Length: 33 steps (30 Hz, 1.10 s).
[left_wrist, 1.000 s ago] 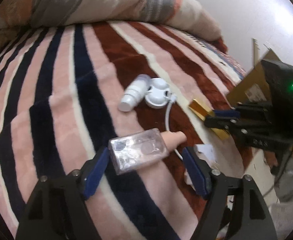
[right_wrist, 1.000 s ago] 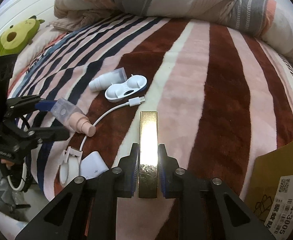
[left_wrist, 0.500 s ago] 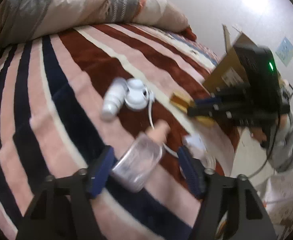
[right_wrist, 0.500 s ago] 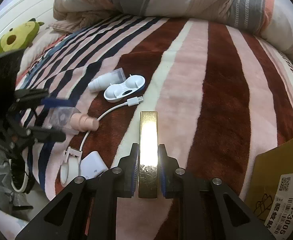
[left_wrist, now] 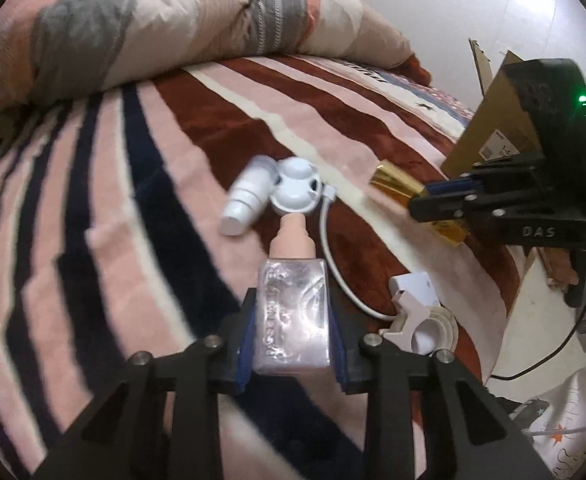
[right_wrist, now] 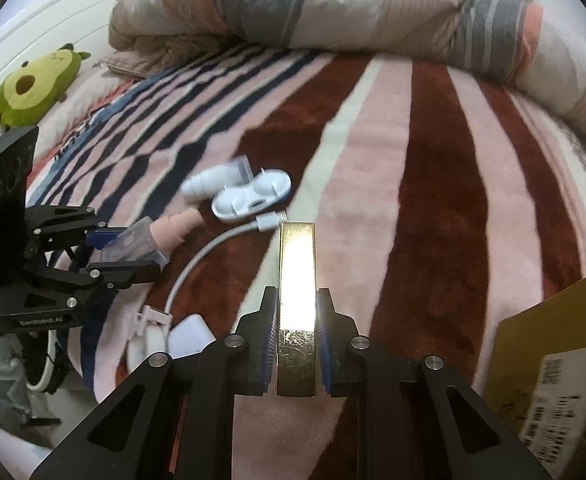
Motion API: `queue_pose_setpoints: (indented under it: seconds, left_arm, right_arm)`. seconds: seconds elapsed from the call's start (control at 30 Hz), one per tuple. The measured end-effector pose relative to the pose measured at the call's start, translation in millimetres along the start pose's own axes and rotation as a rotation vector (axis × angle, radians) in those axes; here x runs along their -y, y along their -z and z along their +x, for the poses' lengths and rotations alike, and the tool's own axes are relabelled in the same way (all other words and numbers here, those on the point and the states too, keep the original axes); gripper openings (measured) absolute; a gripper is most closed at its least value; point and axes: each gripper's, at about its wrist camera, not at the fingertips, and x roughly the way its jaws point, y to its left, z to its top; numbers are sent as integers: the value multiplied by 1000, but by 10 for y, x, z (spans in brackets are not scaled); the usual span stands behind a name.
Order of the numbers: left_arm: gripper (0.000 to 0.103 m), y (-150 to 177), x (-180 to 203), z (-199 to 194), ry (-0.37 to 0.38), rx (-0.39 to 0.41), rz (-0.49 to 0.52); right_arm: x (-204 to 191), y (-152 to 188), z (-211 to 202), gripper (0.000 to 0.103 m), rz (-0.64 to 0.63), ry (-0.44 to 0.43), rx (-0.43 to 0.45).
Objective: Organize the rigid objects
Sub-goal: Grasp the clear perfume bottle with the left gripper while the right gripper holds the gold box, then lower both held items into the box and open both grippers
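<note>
My left gripper is shut on a clear bottle with a pink cap, held over the striped blanket; the gripper also shows in the right wrist view, with the bottle in it. My right gripper is shut on a shiny gold box; in the left wrist view that gripper holds the gold box at the right. A white bottle and a white two-cup case lie on the blanket ahead.
A white cable, a white charger block and a pale clip piece lie near the bed's edge. A cardboard box stands at the right. A rolled quilt lies at the back, a green plush at the left.
My left gripper has closed on the clear bottle, which was lying loose between the open jaws, and turned it so its cap points forward. The right gripper still holds the gold box.
</note>
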Motion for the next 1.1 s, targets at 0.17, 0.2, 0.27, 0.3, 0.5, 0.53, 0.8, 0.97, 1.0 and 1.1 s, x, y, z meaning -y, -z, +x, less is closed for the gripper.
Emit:
queue_pose_setpoints:
  seconds: [0.17, 0.2, 0.27, 0.3, 0.5, 0.53, 0.8, 0.97, 1.0, 1.1]
  left_arm:
    - [28, -188, 63, -606, -50, 117, -3]
    - [28, -254, 128, -752, -65, 145, 11]
    - [28, -388, 293, -978, -98, 189, 38]
    - [28, -464, 379, -1074, -108, 207, 48]
    - [28, -1081, 1094, -1435, -27, 328, 156]
    - [28, -1182, 1257, -1440, -2, 346, 188]
    - [28, -1795, 2254, -972, 191, 314, 330]
    - [28, -1873, 2562, -587, 182, 234, 382]
    - [28, -1888, 2585, -515, 181, 224, 383]
    - [28, -1905, 2630, -358, 173, 187, 382]
  right_arm:
    - [-168, -93, -523, 13, -17, -85, 116]
    - [-201, -115, -680, 13, -23, -98, 150]
    - [-226, -155, -971, 13, -33, -107, 211]
    - [-212, -171, -1149, 13, -33, -108, 246]
    - [205, -109, -2069, 13, 2, 8, 418]
    - [297, -63, -2173, 13, 11, 35, 433]
    - [1195, 391, -2338, 14, 153, 224, 353]
    - [1405, 514, -2051, 14, 180, 269, 254]
    - [1442, 501, -1987, 14, 188, 280, 243]
    - [1595, 592, -1986, 14, 201, 308, 228]
